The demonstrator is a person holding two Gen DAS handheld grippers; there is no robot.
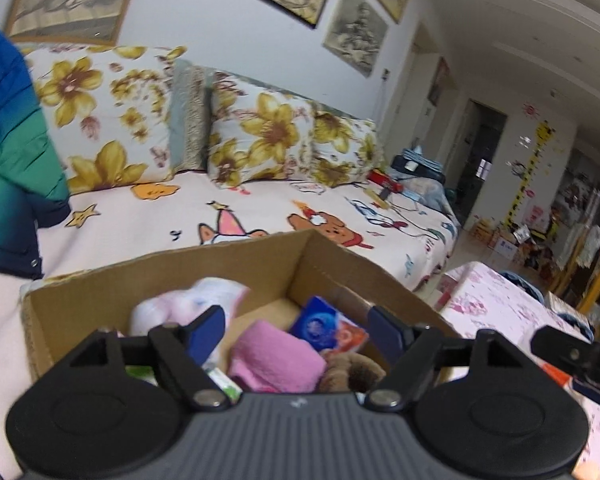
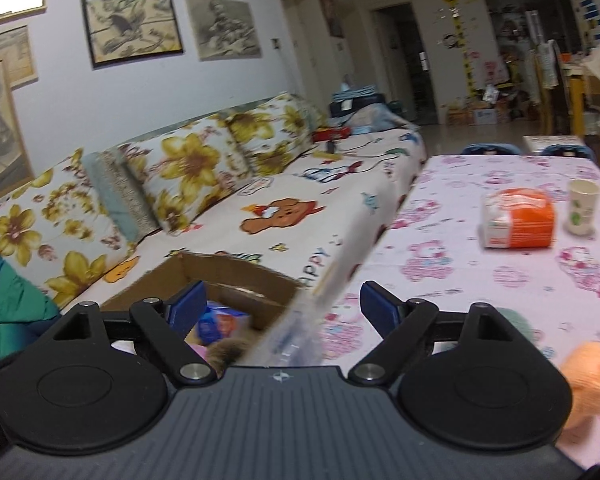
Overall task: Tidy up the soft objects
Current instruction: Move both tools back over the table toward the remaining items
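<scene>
Box (image 1: 100, 300): open cardboard, on the sofa seat beside the table edge.
Contents: pink cloth (image 1: 276, 356), white-and-pink soft item (image 1: 188, 304), blue packet (image 1: 324, 328), brown plush (image 1: 352, 372) — all inside the box.
Left gripper (image 1: 296, 324): over the box, jaws apart, nothing between the pads.
Right gripper (image 2: 284, 304): jaws spread wide; a blurred clear wrapper (image 2: 300, 328) lies between them — contact cannot be told.
Table (image 2: 480, 280): pink-patterned cloth; orange package (image 2: 516, 218) and paper cup (image 2: 582, 206) near each other; orange soft item (image 2: 592, 384) at the near edge.
</scene>
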